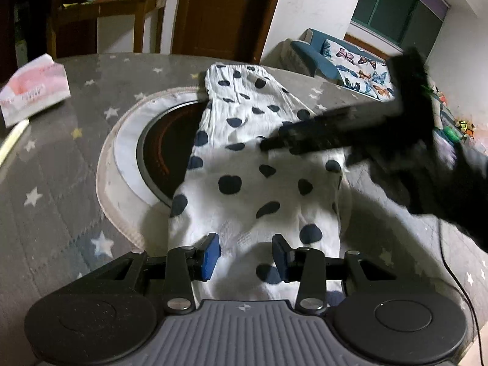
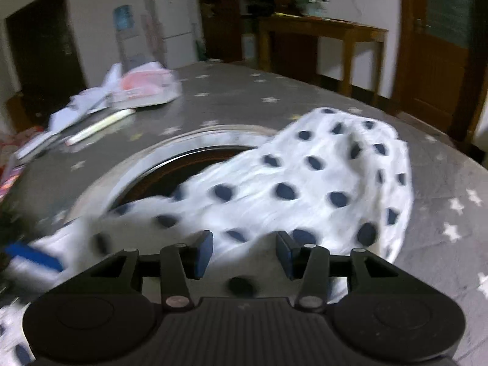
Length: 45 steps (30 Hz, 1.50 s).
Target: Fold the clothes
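From the left wrist, the white navy-dotted cotton garment (image 1: 253,164) lay across the star-print grey table (image 1: 61,158); the left gripper (image 1: 246,254) stood open over its near hem. It looked light, limp and crease-prone, best pinched at hem corners. The pink tissue pack's (image 1: 33,88) print was unreadable.

From the right wrist, blurred, the right gripper (image 2: 244,253) was open above the cloth.
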Each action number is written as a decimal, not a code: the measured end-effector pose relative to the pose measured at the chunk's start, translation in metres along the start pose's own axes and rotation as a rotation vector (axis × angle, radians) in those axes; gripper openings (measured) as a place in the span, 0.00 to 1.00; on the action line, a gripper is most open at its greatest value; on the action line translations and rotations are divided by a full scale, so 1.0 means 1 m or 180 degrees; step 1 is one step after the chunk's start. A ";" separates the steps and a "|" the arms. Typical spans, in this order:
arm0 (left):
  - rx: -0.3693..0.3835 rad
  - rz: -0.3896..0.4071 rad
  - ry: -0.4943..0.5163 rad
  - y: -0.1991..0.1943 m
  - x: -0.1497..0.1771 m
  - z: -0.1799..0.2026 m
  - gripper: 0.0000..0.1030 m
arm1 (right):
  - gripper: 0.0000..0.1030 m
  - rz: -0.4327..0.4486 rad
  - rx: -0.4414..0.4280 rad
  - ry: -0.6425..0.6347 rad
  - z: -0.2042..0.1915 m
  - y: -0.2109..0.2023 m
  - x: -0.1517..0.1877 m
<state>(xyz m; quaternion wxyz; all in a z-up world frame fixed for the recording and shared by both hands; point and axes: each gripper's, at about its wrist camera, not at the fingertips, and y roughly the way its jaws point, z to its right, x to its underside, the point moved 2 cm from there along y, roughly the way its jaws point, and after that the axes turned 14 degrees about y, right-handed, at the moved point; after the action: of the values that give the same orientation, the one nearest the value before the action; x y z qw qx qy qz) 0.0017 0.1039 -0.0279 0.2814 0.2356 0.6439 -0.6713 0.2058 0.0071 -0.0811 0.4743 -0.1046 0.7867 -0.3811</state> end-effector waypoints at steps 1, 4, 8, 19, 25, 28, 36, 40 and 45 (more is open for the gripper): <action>0.0013 0.0003 -0.0002 0.000 0.001 0.000 0.41 | 0.45 0.0020 0.0051 0.0048 0.006 0.003 -0.005; 0.0039 0.0022 -0.0005 0.000 0.004 -0.001 0.41 | 0.45 0.0131 0.0276 0.0196 0.024 0.012 -0.021; 0.0070 0.0048 -0.0046 -0.001 0.006 -0.002 0.42 | 0.45 0.0237 0.0497 0.0405 0.046 0.024 -0.041; 0.0137 0.0099 -0.0139 -0.001 0.007 -0.005 0.46 | 0.44 0.0302 0.0845 0.0376 0.060 0.074 -0.088; 0.0174 0.0146 -0.0175 -0.003 0.009 -0.003 0.49 | 0.45 0.0412 0.0848 0.0520 0.067 0.062 -0.097; 0.0216 0.0186 -0.0193 -0.004 0.010 -0.004 0.53 | 0.50 0.0339 0.0689 0.0386 0.053 0.052 -0.089; 0.0278 0.0281 -0.0180 -0.006 0.012 -0.002 0.60 | 0.55 0.0123 0.0853 0.0243 0.036 0.070 -0.073; 0.0365 0.0336 -0.0232 -0.011 0.014 -0.008 0.61 | 0.55 0.0178 0.0872 0.0381 0.032 0.061 -0.075; 0.0470 0.0456 -0.0266 -0.021 0.015 -0.016 0.62 | 0.56 0.0110 0.0701 0.0255 0.005 0.029 -0.049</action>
<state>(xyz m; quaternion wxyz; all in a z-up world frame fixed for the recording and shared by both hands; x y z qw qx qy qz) -0.0245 0.1189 -0.0241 0.3372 0.2730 0.5619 -0.7043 0.2411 0.0503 -0.0696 0.4575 -0.0230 0.7601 -0.4608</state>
